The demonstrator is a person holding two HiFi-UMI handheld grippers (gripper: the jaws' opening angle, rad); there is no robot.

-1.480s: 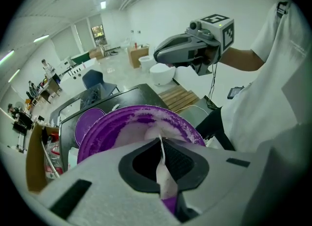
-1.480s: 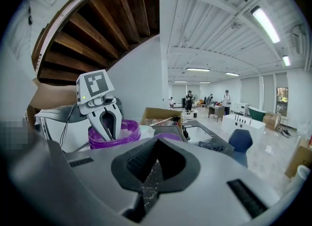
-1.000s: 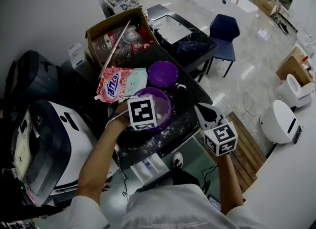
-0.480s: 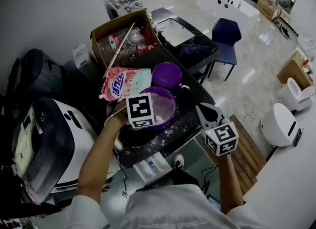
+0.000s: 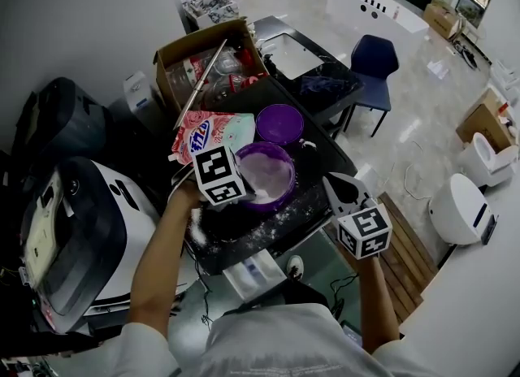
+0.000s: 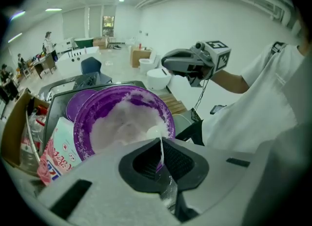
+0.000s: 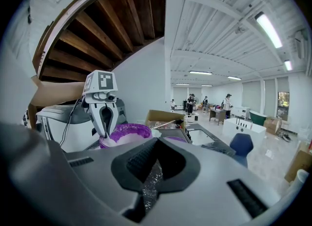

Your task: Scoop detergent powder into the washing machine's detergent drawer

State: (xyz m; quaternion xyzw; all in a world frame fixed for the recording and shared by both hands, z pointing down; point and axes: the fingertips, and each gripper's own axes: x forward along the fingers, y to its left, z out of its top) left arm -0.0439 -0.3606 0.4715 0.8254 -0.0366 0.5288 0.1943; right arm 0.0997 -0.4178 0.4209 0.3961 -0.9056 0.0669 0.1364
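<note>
Left gripper view showed what the head view hid under the cube: your left gripper [image 6: 161,164] was pinched on the thin white scoop [image 6: 155,133], whose tip sat at the near rim of the powder-filled purple bowl [image 6: 85,122]. Your right gripper [image 7: 148,181] was closed and empty, off right of the powder-dusted black counter [image 5: 307,197]. Open showroom floor lay beyond.

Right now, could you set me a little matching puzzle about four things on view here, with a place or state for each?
Things:
1. large purple plastic bowl
2. pink-and-white detergent bag
3. thin white plastic spoon
4. dark blue chair

Places or states:
A. clamped in the left hand-held gripper
B. standing on the pale floor
C. holding white powder
D. lying flat, just beyond the bowl

Pairs: 1-C, 2-D, 3-A, 4-B.
</note>
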